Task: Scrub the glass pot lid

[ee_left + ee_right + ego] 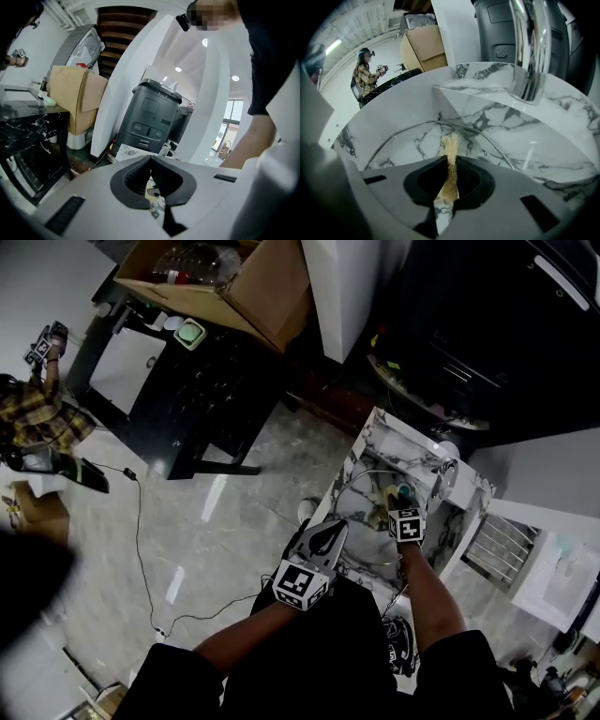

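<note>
Head view: the left gripper is at the near edge of the glass lid, which sits in the marble sink. The right gripper is above it.

Left gripper view: the left gripper's jaws are pressed together, with nothing showing between them.

Right gripper view: the jaws pinch a tan scrub pad, and the lid is just beyond it. The glass is clear with a thin metal rim and no suds, so scrubbing looks barely begun.
</note>
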A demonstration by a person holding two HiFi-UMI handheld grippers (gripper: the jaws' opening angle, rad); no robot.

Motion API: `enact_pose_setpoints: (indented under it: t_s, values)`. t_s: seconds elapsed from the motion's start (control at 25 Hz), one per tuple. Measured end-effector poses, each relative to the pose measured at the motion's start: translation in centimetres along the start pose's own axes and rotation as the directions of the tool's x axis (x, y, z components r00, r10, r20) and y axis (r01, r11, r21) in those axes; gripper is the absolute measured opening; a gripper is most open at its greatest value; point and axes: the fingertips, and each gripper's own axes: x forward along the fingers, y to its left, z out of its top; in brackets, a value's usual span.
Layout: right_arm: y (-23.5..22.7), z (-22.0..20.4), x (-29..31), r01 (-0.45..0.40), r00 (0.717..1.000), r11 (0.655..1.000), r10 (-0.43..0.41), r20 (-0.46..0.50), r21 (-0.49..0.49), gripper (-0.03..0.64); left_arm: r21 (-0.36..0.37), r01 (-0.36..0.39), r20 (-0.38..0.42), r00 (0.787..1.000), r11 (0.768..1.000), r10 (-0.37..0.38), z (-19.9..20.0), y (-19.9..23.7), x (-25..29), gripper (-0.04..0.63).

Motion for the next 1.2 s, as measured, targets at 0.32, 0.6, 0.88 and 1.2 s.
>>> enact_pose_setpoints:
  t_s: [0.32, 0.6, 0.88, 1.2]
  values:
    - [-1.3, -2.1, -1.4, 0.025, 1.0, 0.999, -0.025, -0.003, 0.025, 0.054, 0.007, -0.003, -0.005, 1.0, 1.0, 0.003, -0.3, 0.0, -0.2, 0.015]
    - [-1.9, -4.1, -2.6, 0.042, 0.999, 0.997, -0.042, -0.016, 0.057, 0.054, 0.017, 0.012, -0.014, 1.0, 1.0, -0.012, -0.9, -1.1, -0.5, 0.015]
    - [-1.6, -5.9, -3.2, 0.056, 0.997, 0.998, -0.055, -0.05, 0.037, 0.054, 0.015, 0.009, -0.001, 1.0, 1.0, -0.009, -1.0, -1.9, -0.7, 0.015]
    - [-0.5, -7.7, -4.3, 0.019, 0.993, 1.0, -0.017, -0.121, 0.01, 0.054, 0.012, -0.009, 0.015, 1.0, 1.0, 0.009, -1.1, -2.4, -1.7, 0.015]
